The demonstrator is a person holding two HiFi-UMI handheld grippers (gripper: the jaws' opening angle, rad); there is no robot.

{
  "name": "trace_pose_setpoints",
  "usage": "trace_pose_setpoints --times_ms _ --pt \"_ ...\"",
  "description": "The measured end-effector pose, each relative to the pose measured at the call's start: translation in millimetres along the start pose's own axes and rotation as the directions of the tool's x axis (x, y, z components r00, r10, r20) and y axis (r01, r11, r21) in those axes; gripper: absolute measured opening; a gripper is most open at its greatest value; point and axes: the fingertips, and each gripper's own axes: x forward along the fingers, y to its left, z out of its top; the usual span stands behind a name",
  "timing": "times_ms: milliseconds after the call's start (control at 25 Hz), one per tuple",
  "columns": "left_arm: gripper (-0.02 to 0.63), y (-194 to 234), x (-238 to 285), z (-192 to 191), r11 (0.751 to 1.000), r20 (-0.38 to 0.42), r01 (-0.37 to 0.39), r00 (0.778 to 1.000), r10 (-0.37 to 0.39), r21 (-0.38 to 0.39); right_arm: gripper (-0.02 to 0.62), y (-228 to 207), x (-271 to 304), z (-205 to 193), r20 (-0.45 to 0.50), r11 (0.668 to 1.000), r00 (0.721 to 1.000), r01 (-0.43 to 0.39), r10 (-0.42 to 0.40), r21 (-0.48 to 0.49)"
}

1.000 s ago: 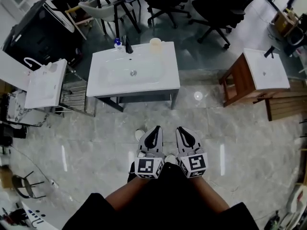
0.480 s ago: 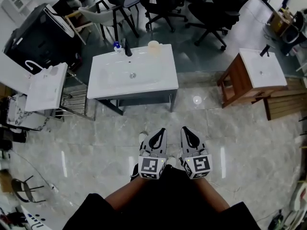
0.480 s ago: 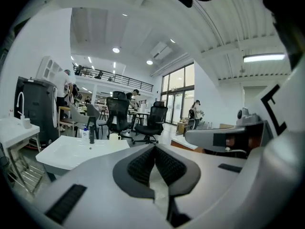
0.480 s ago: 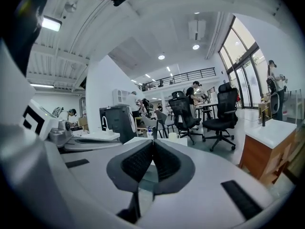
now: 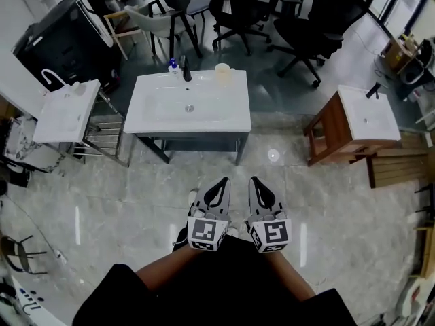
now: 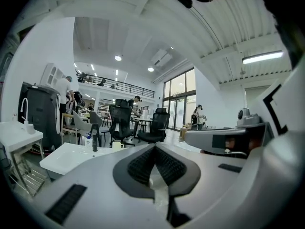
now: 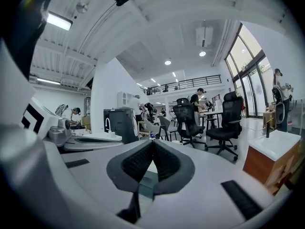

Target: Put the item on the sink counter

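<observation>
The white sink counter (image 5: pixel 153 117) stands on grey legs ahead of me across bare floor. At its back edge are a cream cup (image 5: pixel 222 73), a black tap (image 5: pixel 185 70) and a small blue-capped bottle (image 5: pixel 174 66). My left gripper (image 5: pixel 221 183) and right gripper (image 5: pixel 255 182) are held side by side close to my body, well short of the counter. Both are shut with nothing between the pads. The left gripper view shows the counter (image 6: pixel 71 156) and cup (image 6: pixel 116 145) beyond the left gripper (image 6: pixel 155 147). In the right gripper view the right gripper (image 7: pixel 152 141) is likewise empty.
A small white sink on a wooden cabinet (image 5: pixel 367 114) stands at the right. Another white basin (image 5: pixel 64 111) with a metal rack is at the left, next to a black cabinet (image 5: pixel 61 36). Black office chairs (image 5: pixel 306 26) are behind the counter. The floor is grey marble tile (image 5: pixel 326 195).
The head view has shifted: the sink counter lies slightly lower in the picture and more of the room behind shows. Both grippers stay side by side, slightly higher.
</observation>
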Motion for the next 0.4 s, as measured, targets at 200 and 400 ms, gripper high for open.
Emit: trace_pose_setpoints --times_ms 200,400 --pt "0.014 -10 -11 -11 1.0 -0.002 -0.01 1.0 0.01 0.0 0.031 8 -8 -7 0.007 0.999 0.999 -0.032 0.032 -0.003" --pt "0.013 -15 -26 -27 1.0 -0.033 -0.01 0.999 0.01 0.003 0.031 16 -22 -22 0.006 0.999 1.0 -0.026 0.026 0.029"
